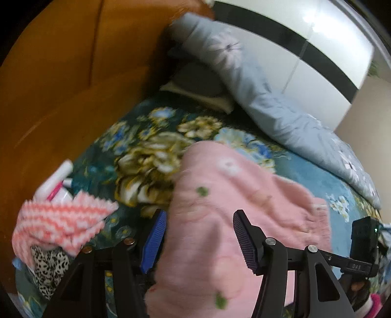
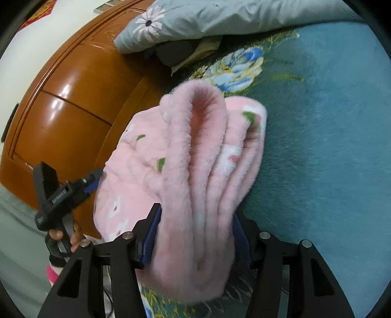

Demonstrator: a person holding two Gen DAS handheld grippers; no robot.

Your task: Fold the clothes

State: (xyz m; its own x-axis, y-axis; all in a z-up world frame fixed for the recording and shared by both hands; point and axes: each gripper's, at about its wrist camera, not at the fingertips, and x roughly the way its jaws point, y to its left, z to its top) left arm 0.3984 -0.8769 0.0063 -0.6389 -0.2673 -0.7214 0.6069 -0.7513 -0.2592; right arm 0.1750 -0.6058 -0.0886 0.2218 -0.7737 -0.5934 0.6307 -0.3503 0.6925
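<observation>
Status, left to right.

Far left on the bed (image 1: 156,127) (floral blanket surface): a pink-and-white zigzag cloth (image 1: 61,225) bunched over a leopard-print piece (image 1: 48,266), with a white tube-like item (image 1: 55,179) just beyond them. None of these looks neatly folded; they lie in a loose heap near the wooden headboard (image 1: 61,73).

Centre: the pink fleece garment (image 1: 239,195) is the piece in hand. Left tongs (image 1: 199,241) are spread wide, with fleece lying between the blue pad and the dark pad but not squeezed. I'd call it released or not gripped, can't say which.

Right: right tongs (image 2: 195,234) are pinching a thick bundle of the same pink fleece (image 2: 195,159). At least three or four layers show stacked in the grip, edges rolled over at the far end, so the garment is doubled over on itself several times. The bundle is held up off the blanket at the gripped end; the far end droops toward it. The left tool shows in the right view, with a hand (image 2: 70,237) on its handle.

Beyond: grey-blue duvet (image 2: 220,19) and a pillow at the head of the bed, not part of the job.

Judgement: pink fleece is partway to mostly folded (layers present, but bunched and uneven). Remaining, as far as shown: lay the bundle flat and square it. The zigzag and leopard pieces look unfolded.
</observation>
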